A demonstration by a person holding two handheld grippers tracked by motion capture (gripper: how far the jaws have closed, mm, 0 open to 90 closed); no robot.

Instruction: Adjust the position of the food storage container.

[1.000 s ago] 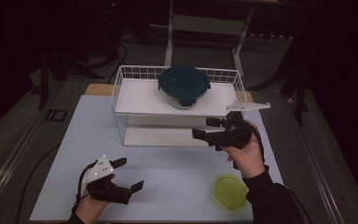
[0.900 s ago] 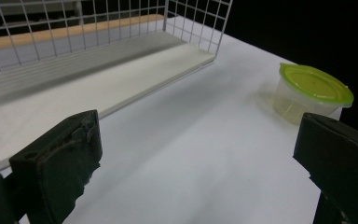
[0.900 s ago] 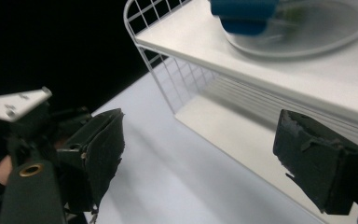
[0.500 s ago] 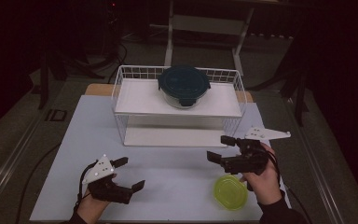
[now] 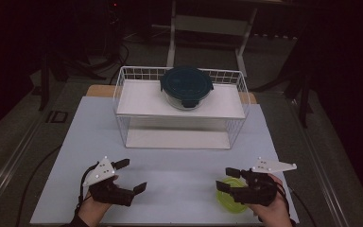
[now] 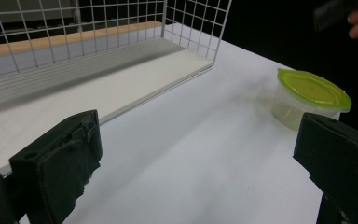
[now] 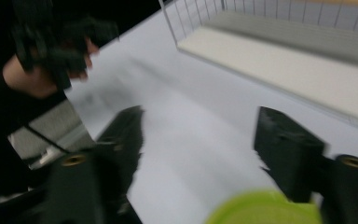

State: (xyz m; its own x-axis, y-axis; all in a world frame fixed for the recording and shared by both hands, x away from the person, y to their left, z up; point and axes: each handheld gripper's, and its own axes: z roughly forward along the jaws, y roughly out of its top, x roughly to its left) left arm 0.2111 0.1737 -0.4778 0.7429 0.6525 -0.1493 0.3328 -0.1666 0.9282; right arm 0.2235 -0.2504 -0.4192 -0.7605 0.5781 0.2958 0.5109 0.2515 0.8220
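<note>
two grippers: our right gripper (image 5: 229,178) is hovering over the green tub (image 5: 232,200), jaws just closing but gripping nothing; left gripper (image 5: 131,175) is resting released.

The table (image 5: 170,165) carries a white surface sheet. A white wire rack (image 5: 123,101) stands at its far middle. A clear container with a green lid (image 6: 310,98) stands near the right front edge.
</note>
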